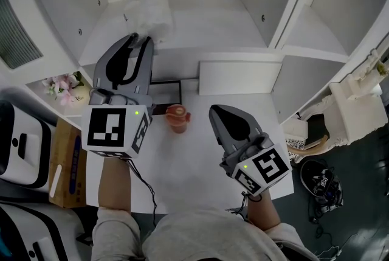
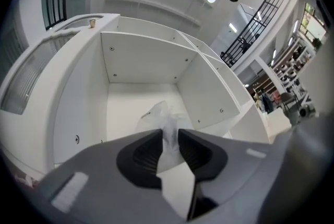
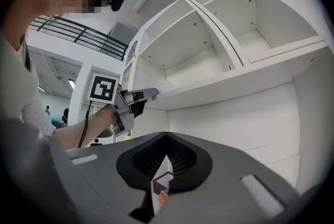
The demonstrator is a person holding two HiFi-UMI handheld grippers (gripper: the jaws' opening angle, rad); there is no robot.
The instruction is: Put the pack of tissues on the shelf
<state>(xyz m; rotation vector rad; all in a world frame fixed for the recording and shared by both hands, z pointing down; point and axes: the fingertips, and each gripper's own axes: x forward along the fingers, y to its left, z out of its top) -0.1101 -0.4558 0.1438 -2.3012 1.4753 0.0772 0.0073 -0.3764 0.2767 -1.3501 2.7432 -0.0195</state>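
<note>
Two sets of fingers, two different jobs. My left gripper (image 1: 138, 41) reaches into the cubby at the upper left of the head view. Its fingers (image 2: 143, 152) stand a little apart, with the crimped end of the pack of tissues (image 2: 163, 116) running up between them. I judge that the pads do not pinch it, though the film lies so close to both that I would not swear it is free of them. The pack itself sits on the shelf (image 1: 206, 28), near the front of that cubby. So the placing looks done, and what remains, to my mind, is drawing the left fingers straight back without dragging the wrapper along. That is the risk: the wrap is thin, clear, crinkly plastic bunched into a soft tail, and it could cling to the ribbed dark pads. The pack looks light and squashy, pale inside its film.

My right gripper (image 3: 166, 137) hangs low over the white table (image 1: 182, 162), at the lower centre of the head view, its fingers pressed together on nothing, out of the way of the work. To its left in that view a small reddish cup (image 1: 177, 118) stands on the table, apart from both grippers. The shelf is smooth, matt white board with small dark fixing holes in its walls
</note>
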